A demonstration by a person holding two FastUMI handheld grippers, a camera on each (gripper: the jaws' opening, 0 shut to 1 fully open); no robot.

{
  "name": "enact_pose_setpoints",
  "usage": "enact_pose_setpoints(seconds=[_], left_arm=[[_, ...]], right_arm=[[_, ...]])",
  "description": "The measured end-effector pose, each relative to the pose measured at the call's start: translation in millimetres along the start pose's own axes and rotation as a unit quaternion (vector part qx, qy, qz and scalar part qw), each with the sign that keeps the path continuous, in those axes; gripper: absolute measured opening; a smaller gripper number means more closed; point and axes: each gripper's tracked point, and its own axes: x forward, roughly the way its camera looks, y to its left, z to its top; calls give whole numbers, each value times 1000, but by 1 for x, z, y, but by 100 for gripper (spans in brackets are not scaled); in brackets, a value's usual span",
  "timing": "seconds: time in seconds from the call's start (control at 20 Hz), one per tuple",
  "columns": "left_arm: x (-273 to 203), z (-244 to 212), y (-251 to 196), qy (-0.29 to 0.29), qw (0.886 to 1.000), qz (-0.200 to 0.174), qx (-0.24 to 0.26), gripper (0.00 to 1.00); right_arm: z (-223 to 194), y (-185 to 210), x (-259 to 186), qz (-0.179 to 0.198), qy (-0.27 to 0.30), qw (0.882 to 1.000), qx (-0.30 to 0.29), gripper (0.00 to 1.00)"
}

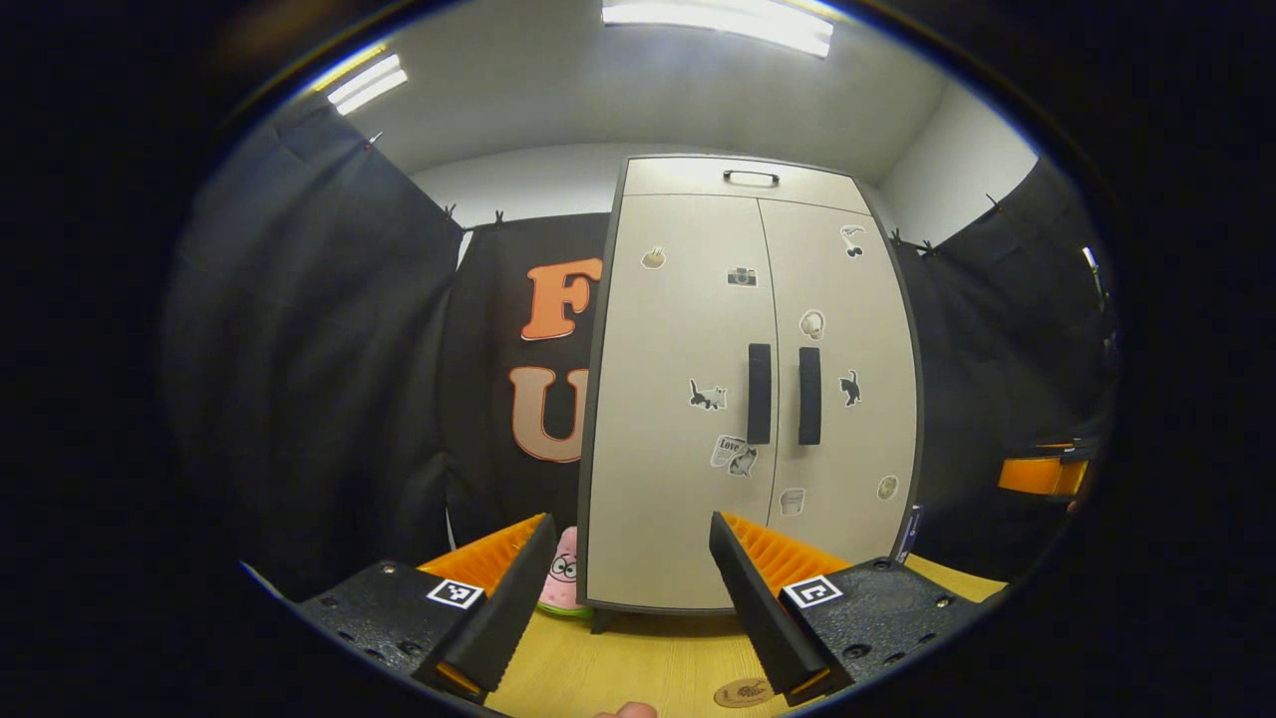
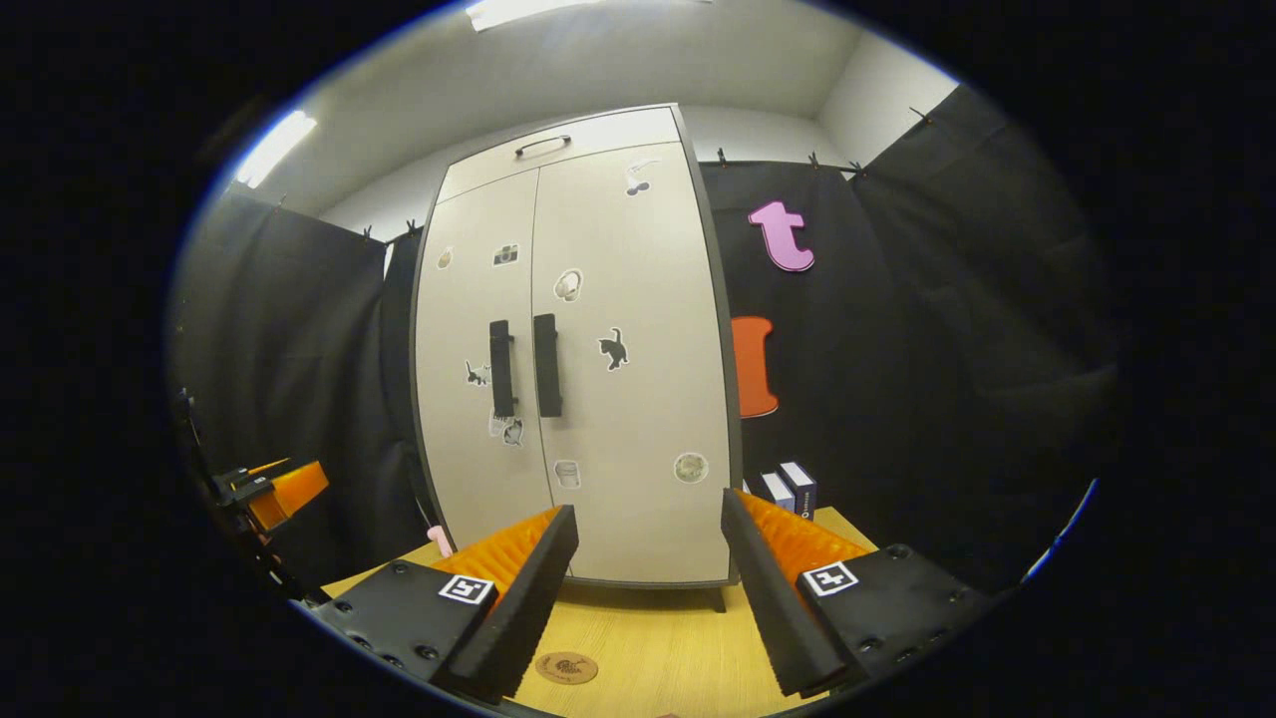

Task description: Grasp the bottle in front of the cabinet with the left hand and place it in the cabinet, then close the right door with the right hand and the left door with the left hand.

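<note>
Claws, left claw (image 1: pixel 623 608) and right claw (image 2: pixel 648 598), hovered spread and empty over the counter (image 2: pixel 658 638), facing the cabinet (image 1: pixel 743 399) with both doors shut.

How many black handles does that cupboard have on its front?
3: one upright handle on the left door, one upright on the right door, side by side at the middle seam, and a small one on the top panel.
</note>
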Motion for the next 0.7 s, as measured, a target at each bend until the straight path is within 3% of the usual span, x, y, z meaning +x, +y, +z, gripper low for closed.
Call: enact_pose_setpoints(seconds=[0.7], left_arm=[[0,-11,-16,10,1000,-21,2,94]], right_arm=[[-22,9,1,8,23,1000,10,97]])
